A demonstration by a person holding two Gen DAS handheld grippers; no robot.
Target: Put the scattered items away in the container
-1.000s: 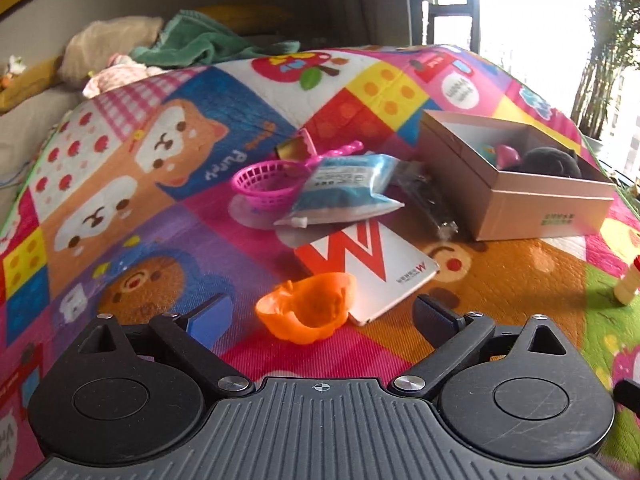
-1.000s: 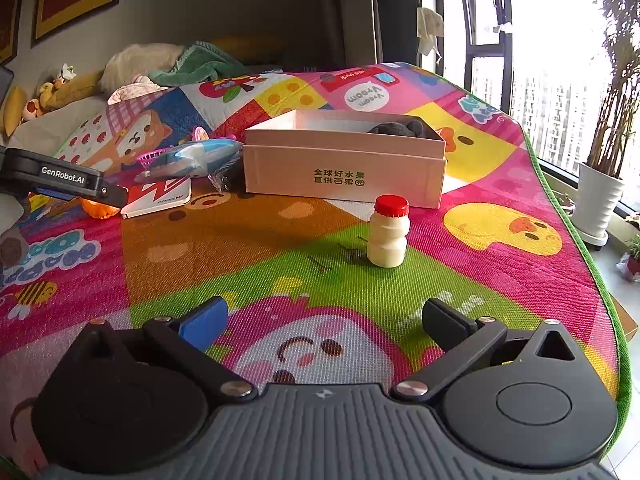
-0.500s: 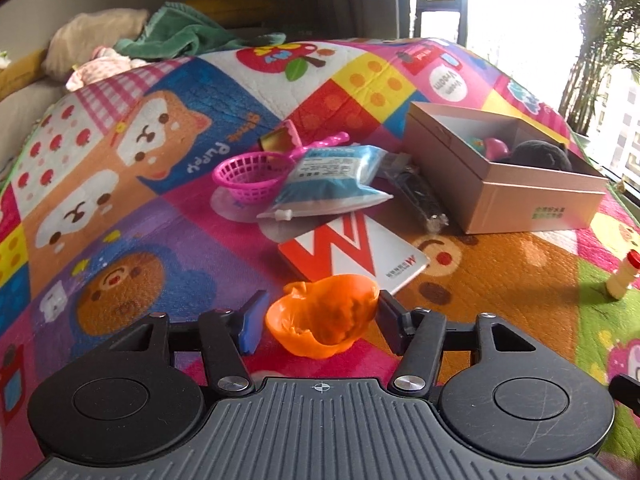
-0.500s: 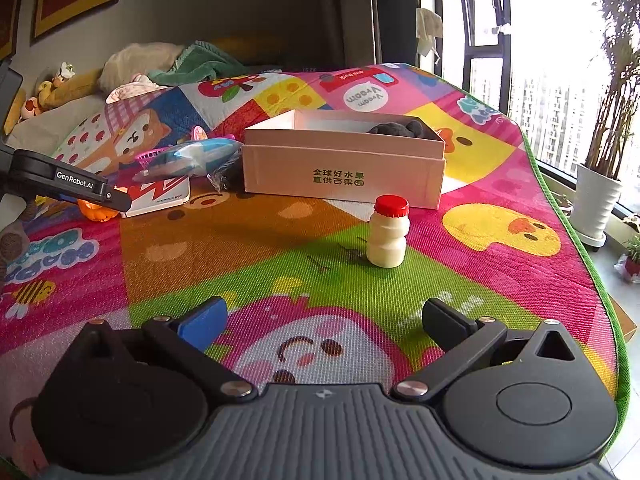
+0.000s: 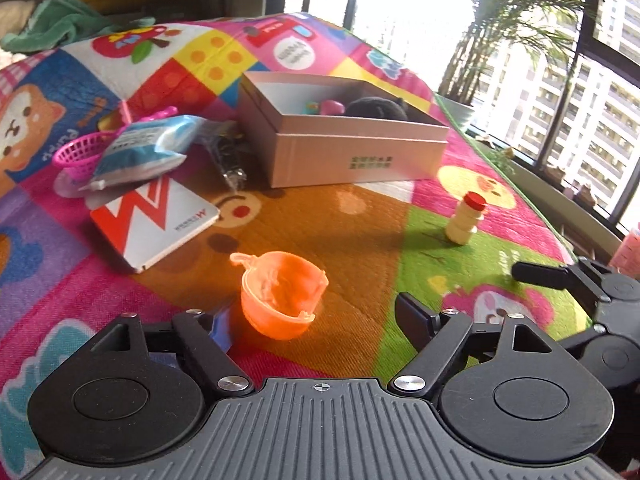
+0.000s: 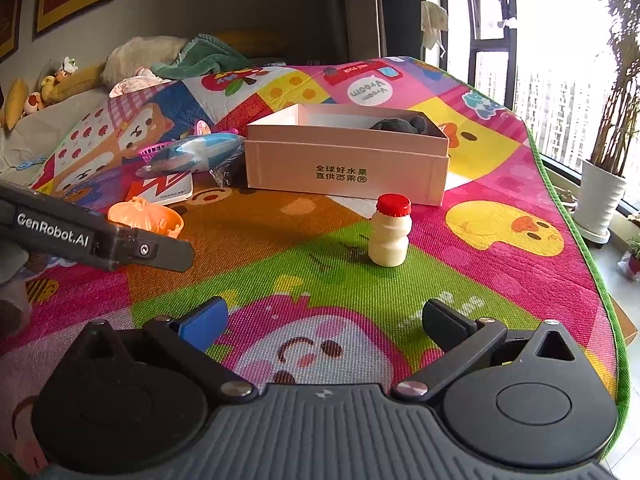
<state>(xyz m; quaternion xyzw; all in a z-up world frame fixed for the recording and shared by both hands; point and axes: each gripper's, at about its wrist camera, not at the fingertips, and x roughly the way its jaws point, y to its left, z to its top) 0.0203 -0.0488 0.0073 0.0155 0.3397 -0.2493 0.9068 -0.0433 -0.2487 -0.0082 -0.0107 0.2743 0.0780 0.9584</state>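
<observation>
On a colourful play mat [image 5: 360, 232], an orange toy cup [image 5: 282, 294] lies between the left gripper's [image 5: 316, 316] just-reopened, unpressing jaws (right gripper [image 6: 324, 320] likewise spread, empty); the cardboard box [image 5: 344, 148] is seen beyond.

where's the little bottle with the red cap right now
The bottle stands upright on the play mat's green patch, in front of the box, straight ahead of the open right gripper.
</observation>
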